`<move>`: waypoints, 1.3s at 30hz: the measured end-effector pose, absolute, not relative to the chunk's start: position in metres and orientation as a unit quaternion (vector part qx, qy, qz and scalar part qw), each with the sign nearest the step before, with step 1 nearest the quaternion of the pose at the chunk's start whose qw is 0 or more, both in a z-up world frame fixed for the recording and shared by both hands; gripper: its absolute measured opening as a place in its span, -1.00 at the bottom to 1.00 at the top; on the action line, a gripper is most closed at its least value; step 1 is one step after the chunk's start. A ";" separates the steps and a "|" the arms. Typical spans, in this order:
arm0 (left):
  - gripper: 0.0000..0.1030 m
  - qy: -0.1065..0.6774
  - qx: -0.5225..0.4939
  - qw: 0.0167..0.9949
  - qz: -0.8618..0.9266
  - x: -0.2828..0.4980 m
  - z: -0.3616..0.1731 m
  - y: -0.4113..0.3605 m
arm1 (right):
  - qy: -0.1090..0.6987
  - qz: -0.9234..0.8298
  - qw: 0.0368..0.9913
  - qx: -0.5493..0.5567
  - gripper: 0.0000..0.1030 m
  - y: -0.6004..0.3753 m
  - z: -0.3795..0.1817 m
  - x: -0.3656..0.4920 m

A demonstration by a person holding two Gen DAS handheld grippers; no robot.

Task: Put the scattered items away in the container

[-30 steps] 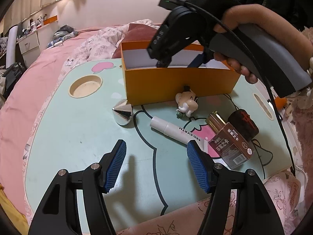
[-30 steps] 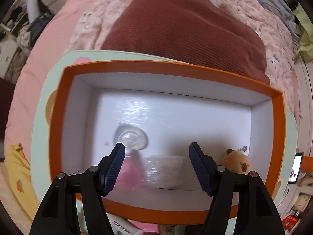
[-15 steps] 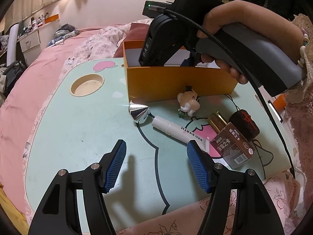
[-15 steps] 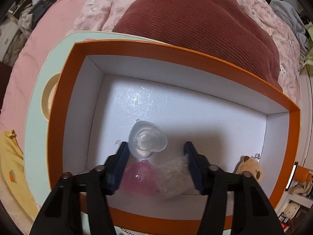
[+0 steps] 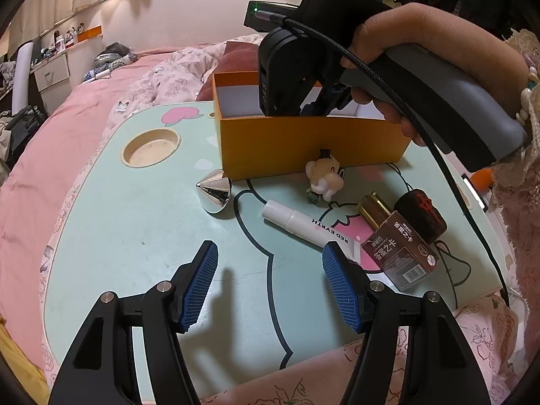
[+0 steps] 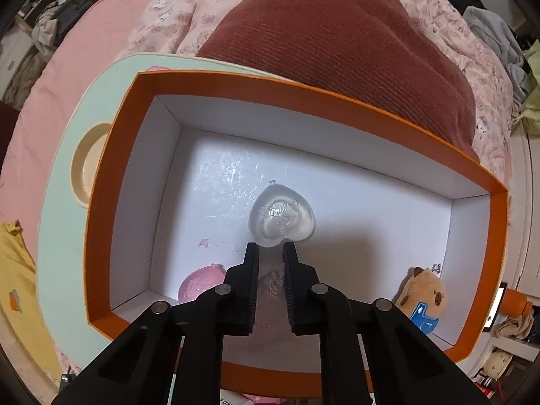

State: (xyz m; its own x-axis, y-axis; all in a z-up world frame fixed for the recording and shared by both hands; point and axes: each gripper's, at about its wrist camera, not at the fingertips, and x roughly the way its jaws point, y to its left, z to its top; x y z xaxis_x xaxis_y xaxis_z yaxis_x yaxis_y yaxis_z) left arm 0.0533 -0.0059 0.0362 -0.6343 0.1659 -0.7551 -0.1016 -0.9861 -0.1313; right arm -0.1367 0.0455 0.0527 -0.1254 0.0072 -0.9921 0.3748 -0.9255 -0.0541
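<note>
Right gripper [image 6: 271, 248] is pointing down inside the box [image 6: 111, 182], jaws now clenched after standing wide a second ago; a crinkly wrapper [image 6: 271, 281] is showing between them. The clear heart [image 6: 281, 217] is sitting at twelve o'clock of its tips, having slid there from the left finger. Left gripper [image 5: 268, 265] is still hovering released over the table [image 5: 111, 236]; the cone [image 5: 216, 190] is lying at eleven o'clock, the tube [image 5: 303, 224] at one.

Dim warm indoor light, soft shadows, glare on the box floor [image 6: 236, 175] — fisheye-bent, dark-cornered edges

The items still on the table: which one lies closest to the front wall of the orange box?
The small cream figurine with a black hat. It sits right against the orange box, while the silver cone, white tube and brown carton lie farther out.
</note>
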 end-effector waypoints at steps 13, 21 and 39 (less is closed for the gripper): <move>0.26 -0.035 -0.422 0.075 0.903 0.054 0.035 -0.005 | 0.137 -0.737 0.134 0.648 -0.71 0.029 0.027 -0.168; 0.26 -0.035 -0.421 0.076 0.903 0.055 0.035 -0.004 | 0.175 -0.751 0.117 0.626 -0.02 0.021 0.026 -0.172; 0.26 -0.029 -0.425 0.078 0.901 0.056 0.033 -0.002 | 0.189 -0.759 0.122 0.611 -0.29 0.014 0.026 -0.173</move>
